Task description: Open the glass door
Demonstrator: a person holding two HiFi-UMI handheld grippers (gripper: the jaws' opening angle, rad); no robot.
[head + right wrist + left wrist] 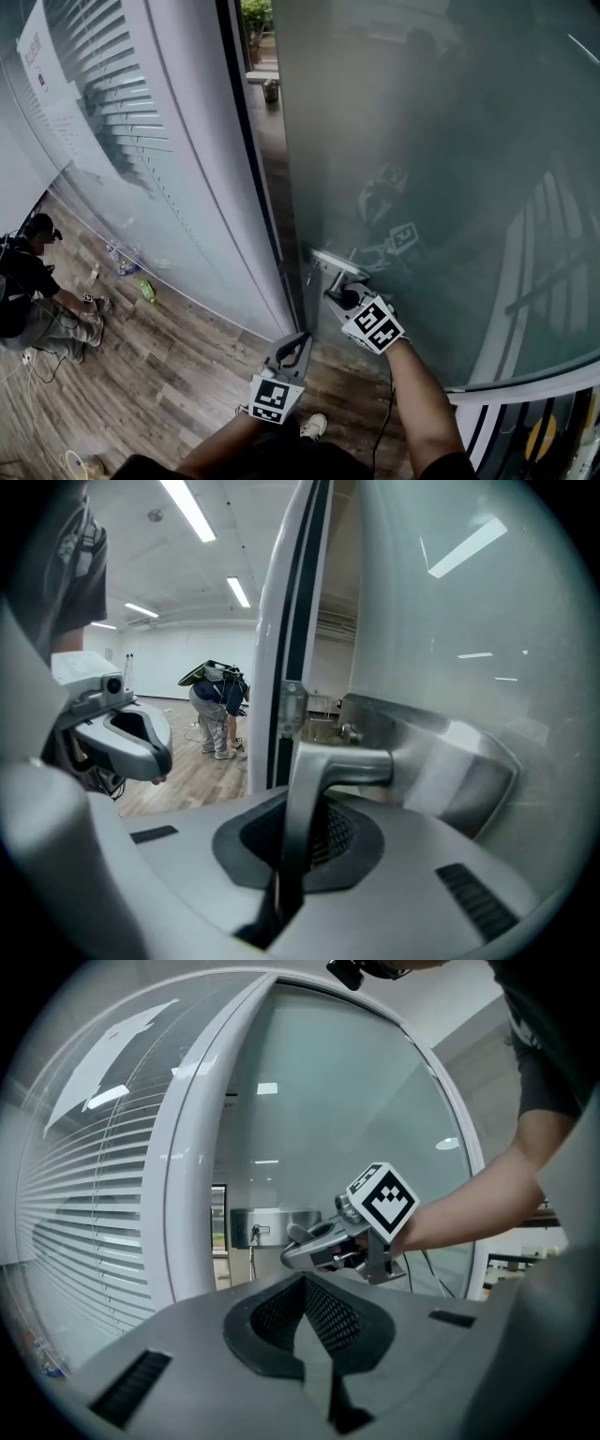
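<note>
The frosted glass door [441, 169] stands ajar, with a dark gap along its left edge. Its metal lever handle [336, 263] juts out at mid height. My right gripper [341, 294] is shut on that handle; in the right gripper view the lever [349, 765] runs down between the closed jaws of the right gripper [298, 803]. My left gripper [298, 341] hangs lower left of it by the door's edge, shut and empty. In the left gripper view the left gripper [305, 1282] points toward the right gripper [317, 1247] and the handle plate [272, 1222].
A white curved frame [192, 159] with blinds behind glass borders the door on the left. A person [28, 291] crouches on the wood floor at far left, near small litter [131, 262] and cables. My shoe [314, 427] shows below the grippers.
</note>
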